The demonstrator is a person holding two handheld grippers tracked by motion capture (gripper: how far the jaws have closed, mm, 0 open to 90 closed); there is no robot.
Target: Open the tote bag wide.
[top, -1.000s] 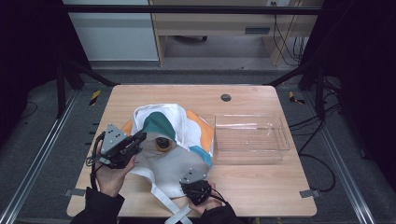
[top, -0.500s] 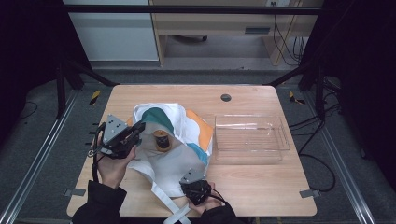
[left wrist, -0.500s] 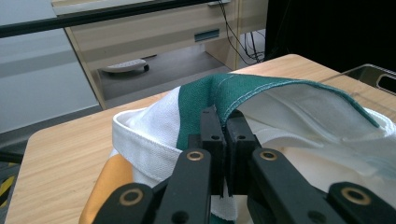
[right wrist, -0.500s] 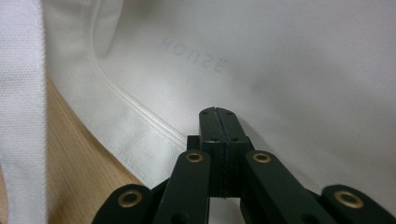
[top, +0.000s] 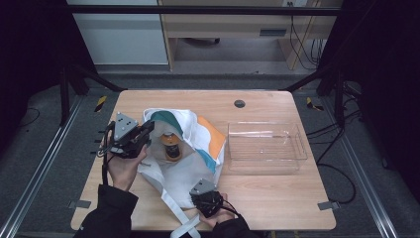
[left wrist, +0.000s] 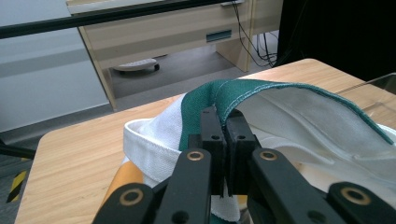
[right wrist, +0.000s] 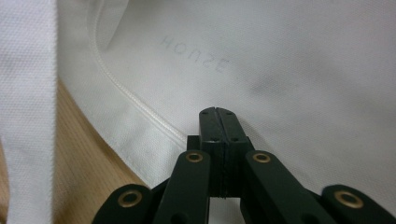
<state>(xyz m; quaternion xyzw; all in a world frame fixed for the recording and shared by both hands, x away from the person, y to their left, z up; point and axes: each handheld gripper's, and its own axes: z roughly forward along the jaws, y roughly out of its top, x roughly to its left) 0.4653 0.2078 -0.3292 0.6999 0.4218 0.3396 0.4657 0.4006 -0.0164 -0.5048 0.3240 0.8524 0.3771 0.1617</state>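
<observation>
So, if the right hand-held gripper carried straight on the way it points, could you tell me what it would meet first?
Most likely the white cloth of the tote bag: the right hand-held gripper, jaws shut, points low across it, and the fabric lies just ahead. Depth is unclear.

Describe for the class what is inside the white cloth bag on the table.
Through the bag's held-open mouth, one brown bottle with a dark cap is visible. The left gripper pinches the green rim. Anything deeper is covered by the cloth.

The bottle [top: 171, 145] stands partly sunk in the bag [top: 185, 163], its base hidden by cloth. The bag's strap [top: 183, 229] runs off the near edge. Whether the right gripper [right wrist: 218, 112] pinches cloth cannot be told.
</observation>
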